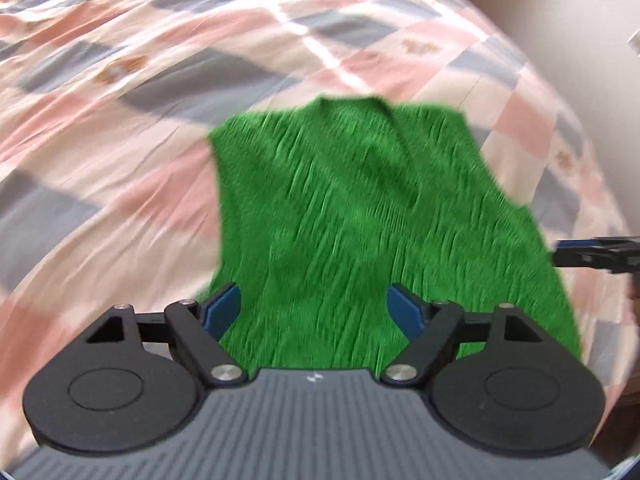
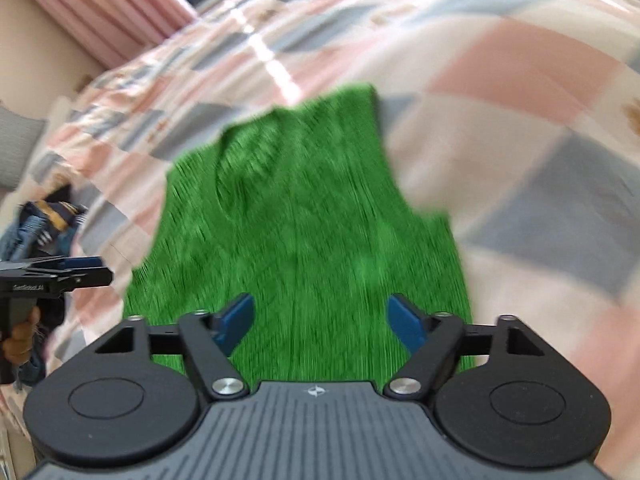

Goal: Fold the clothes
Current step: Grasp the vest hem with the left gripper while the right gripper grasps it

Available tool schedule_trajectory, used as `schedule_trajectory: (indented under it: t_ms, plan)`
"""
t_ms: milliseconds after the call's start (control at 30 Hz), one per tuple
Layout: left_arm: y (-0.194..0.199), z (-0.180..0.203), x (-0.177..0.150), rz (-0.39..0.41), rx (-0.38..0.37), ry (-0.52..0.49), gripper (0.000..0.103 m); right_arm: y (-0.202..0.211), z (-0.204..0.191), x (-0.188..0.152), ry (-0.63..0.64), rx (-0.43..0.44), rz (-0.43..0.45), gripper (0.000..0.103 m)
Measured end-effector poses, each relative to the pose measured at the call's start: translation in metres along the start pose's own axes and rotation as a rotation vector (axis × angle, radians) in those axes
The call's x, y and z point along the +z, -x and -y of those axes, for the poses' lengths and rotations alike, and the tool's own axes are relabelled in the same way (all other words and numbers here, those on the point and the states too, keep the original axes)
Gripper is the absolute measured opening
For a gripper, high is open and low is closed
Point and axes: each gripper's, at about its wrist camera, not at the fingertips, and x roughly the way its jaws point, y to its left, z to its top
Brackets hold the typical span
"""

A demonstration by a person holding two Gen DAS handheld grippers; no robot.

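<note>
A bright green ribbed knit garment [image 1: 352,216] lies flat on a checked bed cover [image 1: 140,120], its neckline at the far end. My left gripper [image 1: 314,310] hovers open over the garment's near edge, nothing between its blue pads. In the right wrist view the same green garment [image 2: 304,216] lies ahead, and my right gripper [image 2: 320,318] is open above its near hem. The right gripper [image 1: 596,254] shows at the left view's right edge. The left gripper [image 2: 60,272], held in a hand, shows at the right view's left edge. Both views are motion-blurred.
The pink, grey and white checked bed cover [image 2: 520,160] fills the area around the garment. A heap of dark blue striped clothes [image 2: 44,216] lies at the bed's left edge. Pink curtains [image 2: 100,4] hang behind, and a beige wall [image 1: 580,40] stands to the right.
</note>
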Motion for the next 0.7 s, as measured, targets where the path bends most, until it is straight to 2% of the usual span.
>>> schedule_trajectory:
  t_ms: [167, 367, 467, 633, 700]
  plan:
    - [-0.028, -0.038, 0.038, 0.063, -0.09, 0.056, 0.077, -0.028, 0.013, 0.053, 0.095, 0.035, 0.069, 0.066]
    - [-0.061, -0.076, 0.074, 0.088, -0.139, 0.124, 0.077, -0.064, 0.039, 0.112, 0.069, 0.045, 0.091, 0.066]
    - [-0.08, -0.092, 0.087, 0.079, -0.152, 0.161, 0.077, -0.084, 0.052, 0.135, 0.053, 0.054, 0.071, 0.066]
    - [-0.111, -0.114, 0.098, 0.048, -0.215, 0.247, 0.077, -0.114, 0.074, 0.154, -0.034, 0.133, 0.044, 0.066]
    - [-0.123, -0.117, 0.1, 0.028, -0.243, 0.264, 0.074, -0.121, 0.076, 0.158, -0.061, 0.162, 0.041, 0.06]
